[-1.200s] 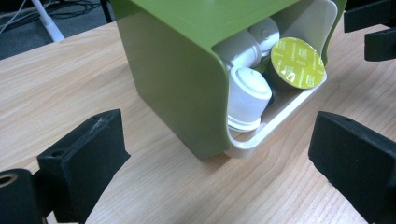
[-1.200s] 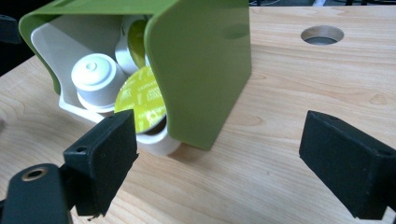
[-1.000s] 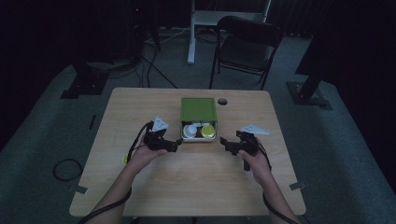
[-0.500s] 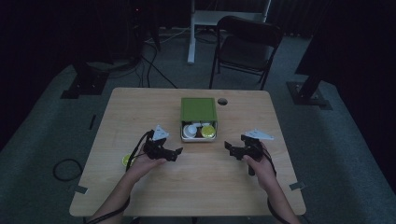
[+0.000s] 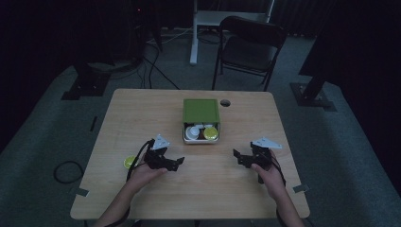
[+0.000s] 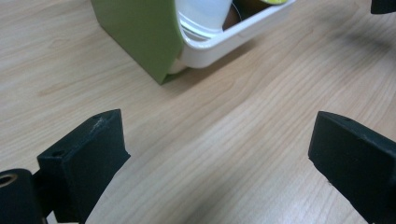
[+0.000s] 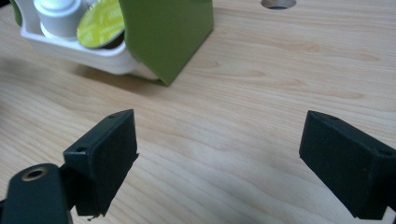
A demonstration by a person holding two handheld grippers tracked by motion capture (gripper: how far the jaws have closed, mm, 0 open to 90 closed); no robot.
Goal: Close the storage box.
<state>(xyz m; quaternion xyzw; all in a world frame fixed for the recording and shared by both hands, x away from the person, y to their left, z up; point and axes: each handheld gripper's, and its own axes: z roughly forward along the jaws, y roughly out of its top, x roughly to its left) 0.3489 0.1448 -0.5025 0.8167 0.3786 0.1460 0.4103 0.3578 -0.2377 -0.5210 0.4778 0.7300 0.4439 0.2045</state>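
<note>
The green box (image 5: 201, 110) sits mid-worktop (image 5: 132, 123), its white drawer (image 5: 200, 138) pulled toward the person, holding a white bottle (image 7: 57, 12) and a yellow-green capsule (image 7: 100, 24). The high view alone shows a yellow-green lid (image 5: 129, 162) beside the left gripper (image 5: 171, 162). Both it and the right gripper (image 5: 242, 157) have jaws spread wide and empty, on either side in front of the drawer.

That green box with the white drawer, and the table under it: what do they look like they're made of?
The green box looks like matte plastic: even colour, smooth faces, a thin curved edge. Its white drawer seems to be glossy moulded plastic, with rounded corners and a soft sheen. The table looks like pale wood or a wood-look laminate, with visible grain lines and a satin finish; the pictures can't settle which.
</note>
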